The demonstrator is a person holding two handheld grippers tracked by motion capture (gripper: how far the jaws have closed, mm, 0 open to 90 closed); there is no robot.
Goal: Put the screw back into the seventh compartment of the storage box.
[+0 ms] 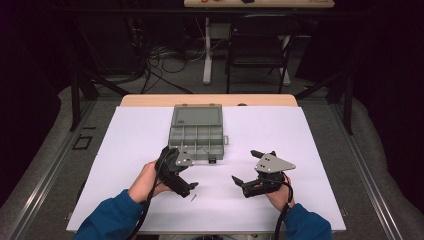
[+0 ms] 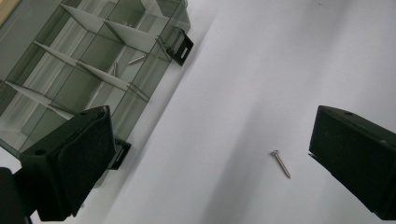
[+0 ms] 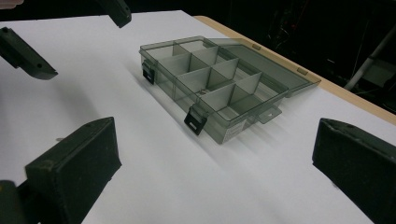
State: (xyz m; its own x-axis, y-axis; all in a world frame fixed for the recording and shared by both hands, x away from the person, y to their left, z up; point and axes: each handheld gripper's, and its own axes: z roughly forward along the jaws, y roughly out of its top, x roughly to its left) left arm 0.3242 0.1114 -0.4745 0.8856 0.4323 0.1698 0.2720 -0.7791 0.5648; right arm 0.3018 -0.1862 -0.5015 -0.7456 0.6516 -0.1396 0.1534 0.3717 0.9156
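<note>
A grey see-through compartment box [image 1: 197, 135] lies open on the white sheet, its lid folded back. Two small screws [image 2: 136, 59] rest in one of its near compartments. A single loose screw [image 2: 280, 164] lies on the sheet in front of the box [image 2: 93, 60], also seen as the screw [image 1: 193, 197] just by my left gripper's tips. My left gripper [image 2: 210, 158] hovers over the sheet, open, with the screw nearer its right jaw and nothing held. My right gripper [image 3: 215, 168] stands open and holds nothing, facing the box [image 3: 219, 79] from the right front.
The white sheet [image 1: 300, 150] covers most of a wooden table whose far edge [image 1: 210, 100] shows behind the box. A black chair [image 1: 257, 45] and cables stand beyond the table. In the right gripper view the left gripper [image 3: 74, 35] hangs at the upper left.
</note>
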